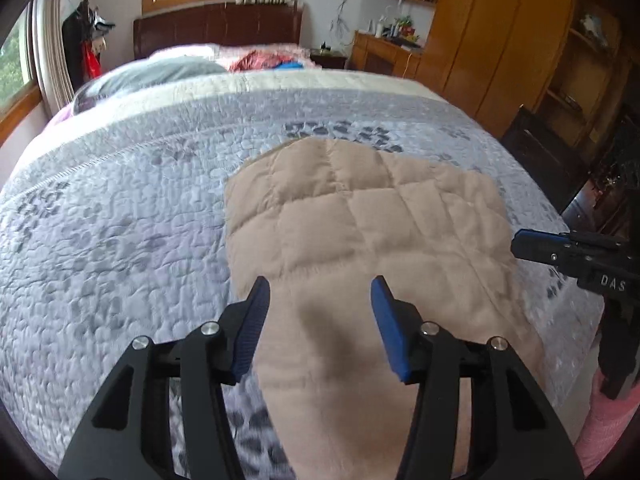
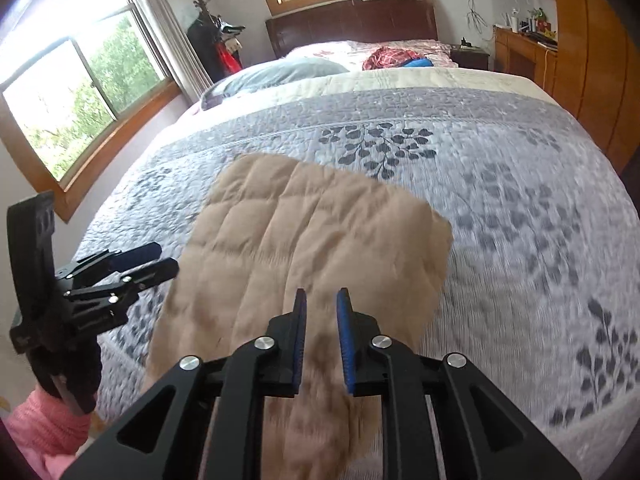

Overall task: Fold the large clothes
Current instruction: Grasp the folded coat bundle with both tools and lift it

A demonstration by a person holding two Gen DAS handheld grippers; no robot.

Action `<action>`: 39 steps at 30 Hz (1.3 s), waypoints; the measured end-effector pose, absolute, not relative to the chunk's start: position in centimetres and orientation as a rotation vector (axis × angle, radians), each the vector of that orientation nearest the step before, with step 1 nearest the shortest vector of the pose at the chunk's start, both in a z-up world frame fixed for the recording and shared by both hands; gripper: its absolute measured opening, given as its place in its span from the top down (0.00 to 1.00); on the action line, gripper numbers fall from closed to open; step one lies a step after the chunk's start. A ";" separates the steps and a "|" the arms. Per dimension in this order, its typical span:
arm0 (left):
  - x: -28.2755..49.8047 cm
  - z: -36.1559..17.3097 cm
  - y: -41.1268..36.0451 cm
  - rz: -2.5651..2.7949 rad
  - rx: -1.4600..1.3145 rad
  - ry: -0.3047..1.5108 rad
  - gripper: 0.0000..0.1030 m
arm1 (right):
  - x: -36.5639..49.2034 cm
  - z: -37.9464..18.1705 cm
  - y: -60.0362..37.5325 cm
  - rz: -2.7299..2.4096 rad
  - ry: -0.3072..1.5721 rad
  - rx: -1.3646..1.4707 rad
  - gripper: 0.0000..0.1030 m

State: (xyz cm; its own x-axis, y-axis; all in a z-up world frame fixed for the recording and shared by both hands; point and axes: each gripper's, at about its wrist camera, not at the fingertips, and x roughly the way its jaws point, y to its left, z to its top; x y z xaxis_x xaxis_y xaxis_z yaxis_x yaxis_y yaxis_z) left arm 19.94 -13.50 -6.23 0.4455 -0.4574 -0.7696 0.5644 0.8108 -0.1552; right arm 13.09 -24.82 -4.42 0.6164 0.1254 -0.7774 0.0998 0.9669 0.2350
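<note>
Grey leaf-printed quilting covers the bed (image 2: 500, 208), which spreads out ahead of and beneath both tongs. A beige quilted garment (image 2: 304, 232), folded into a rough rectangle, lies flat on the bedspread directly ahead of and beneath both tongs, its near end running under them. The left tongs (image 1: 320, 304) hover above it with jaws about half open, holding nothing. The right tongs (image 2: 321, 312) show a narrow gap between the blue pads, also empty.
</note>
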 end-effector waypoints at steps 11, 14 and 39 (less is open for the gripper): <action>23.6 -7.7 -11.7 -0.672 0.067 1.002 0.43 | 14.3 -6.8 -27.3 0.064 0.942 0.392 0.56; 22.8 -7.3 -9.1 -0.686 0.049 1.001 0.33 | 12.0 -5.5 -28.1 0.065 0.899 0.407 0.29; 21.9 -15.6 -9.3 -1.083 -0.328 1.296 0.30 | 10.6 -15.0 -28.4 0.319 0.969 0.725 0.47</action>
State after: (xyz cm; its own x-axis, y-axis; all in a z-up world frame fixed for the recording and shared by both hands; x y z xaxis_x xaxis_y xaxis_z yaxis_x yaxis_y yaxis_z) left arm 21.88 -9.29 -15.58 -0.1075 -0.7877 -0.6066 0.4576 0.5025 -0.7336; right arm 10.64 -28.37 -14.96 0.5442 0.5496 -0.6338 0.0659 0.7252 0.6854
